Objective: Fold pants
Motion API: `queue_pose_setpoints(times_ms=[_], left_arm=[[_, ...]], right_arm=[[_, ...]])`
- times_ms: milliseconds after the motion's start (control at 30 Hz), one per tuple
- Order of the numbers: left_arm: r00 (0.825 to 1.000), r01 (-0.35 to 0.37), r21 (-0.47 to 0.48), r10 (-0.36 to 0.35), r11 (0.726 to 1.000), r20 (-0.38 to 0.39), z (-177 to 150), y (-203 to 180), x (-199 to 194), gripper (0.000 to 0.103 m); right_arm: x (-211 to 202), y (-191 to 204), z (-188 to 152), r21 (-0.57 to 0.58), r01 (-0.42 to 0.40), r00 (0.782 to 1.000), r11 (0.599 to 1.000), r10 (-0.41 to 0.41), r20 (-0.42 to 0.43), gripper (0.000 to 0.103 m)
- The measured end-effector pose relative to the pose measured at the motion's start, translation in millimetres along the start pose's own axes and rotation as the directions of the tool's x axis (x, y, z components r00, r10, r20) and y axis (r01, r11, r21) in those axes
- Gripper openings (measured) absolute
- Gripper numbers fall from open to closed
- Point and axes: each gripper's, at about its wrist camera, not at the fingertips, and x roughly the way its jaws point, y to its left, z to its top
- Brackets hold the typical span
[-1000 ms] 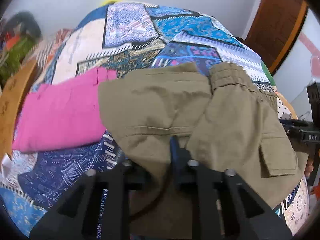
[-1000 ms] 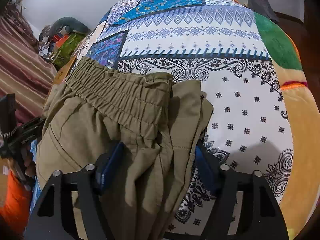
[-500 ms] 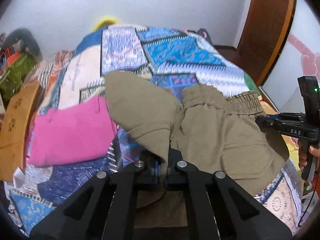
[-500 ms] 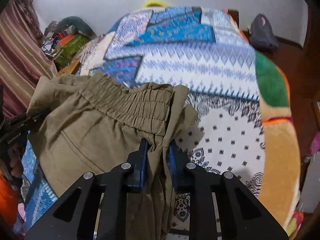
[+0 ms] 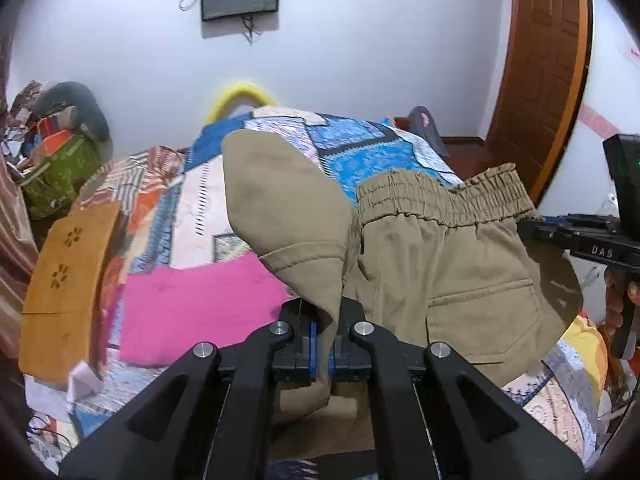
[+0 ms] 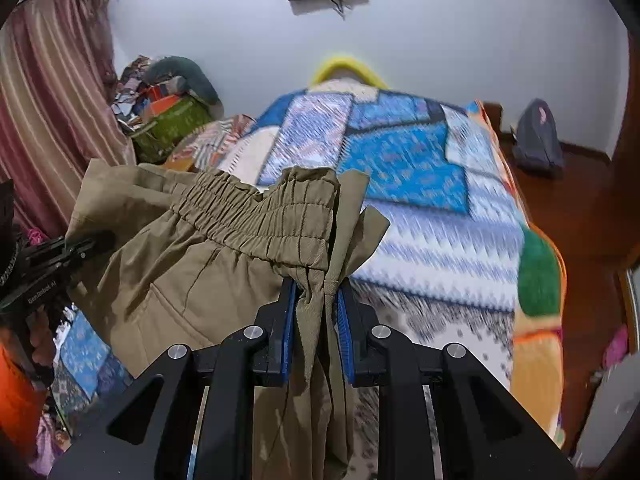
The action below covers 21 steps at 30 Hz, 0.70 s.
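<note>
Olive khaki pants (image 5: pixel 440 260) with an elastic waistband hang in the air above the patchwork bedspread (image 5: pixel 360 148). My left gripper (image 5: pixel 324 344) is shut on a fold of the pants' fabric near one side. My right gripper (image 6: pixel 316 320) is shut on the bunched waistband end of the pants (image 6: pixel 224 256). Each gripper shows in the other's view: the right one at the far right of the left wrist view (image 5: pixel 580 236), the left one at the far left of the right wrist view (image 6: pixel 48 260). The lower legs are hidden below the grippers.
A folded pink garment (image 5: pixel 200 304) lies on the bed at the left. A wooden board (image 5: pixel 64 280) stands at the bed's left edge. A clutter pile with a green bag (image 5: pixel 60 176) lies by the wall. A brown door (image 5: pixel 548 80) is at the right; a backpack (image 6: pixel 536 140) sits on the floor.
Both grippers have closed on the pants and lifted them off the bed; the views now tilt up toward the wall. The pants hang stretched between the two grippers.
</note>
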Motion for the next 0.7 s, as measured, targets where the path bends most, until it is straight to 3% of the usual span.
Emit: queue_pose_setpoints(times_ms=[233, 467, 700], left_arm=[[0.999, -0.027, -0.091, 0.029, 0.995, 0.021, 5.9, 65.8, -4.1, 0.004], [0.997, -0.076, -0.165, 0.078, 0.983, 0.003, 2.7, 137.5, 13.5, 0.004], [0.990, -0.128, -0.215, 0.111, 0.968, -0.088, -21.8, 203.6, 60.6, 0.004]], right_arm=[[34.5, 42.8, 32.7, -0.053, -0.043, 0.998, 0.998, 0.045, 0.031, 0.017], [95.0, 83.0, 60.0, -0.096, -0.082, 0.996, 0.992, 0.084, 0.020, 0.017], [168.0, 110.7, 61.6, -0.111, -0.123, 0.991, 0.986, 0.116, -0.067, 0.017]])
